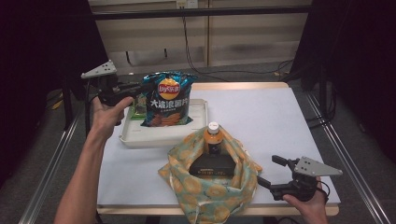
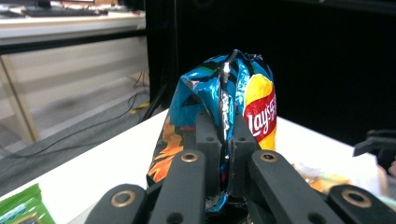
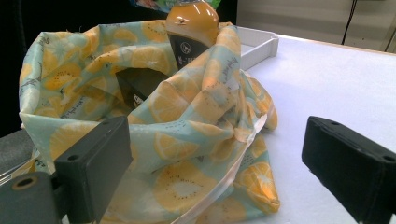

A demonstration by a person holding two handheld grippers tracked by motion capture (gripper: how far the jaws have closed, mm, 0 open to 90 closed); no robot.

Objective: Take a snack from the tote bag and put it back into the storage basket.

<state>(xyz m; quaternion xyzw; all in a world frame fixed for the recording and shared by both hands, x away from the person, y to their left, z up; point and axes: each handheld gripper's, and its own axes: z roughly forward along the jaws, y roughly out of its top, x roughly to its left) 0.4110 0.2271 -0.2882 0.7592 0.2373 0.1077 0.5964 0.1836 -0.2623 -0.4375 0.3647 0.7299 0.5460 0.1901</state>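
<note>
Pinching the blue chip bag (image 1: 167, 99) upright over the white tray (image 1: 200, 122), the left gripper (image 1: 145, 87) hangs above the pale table (image 1: 275, 116); right gripper (image 1: 268, 171) gapes beside the lemon-print bag (image 1: 210, 186), dark curtains around

bright table, dark surrounds, bg blurry

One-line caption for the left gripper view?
Left gripper pinching the edge seam of a blue crinkly foil crisp bag above the white table.
</note>
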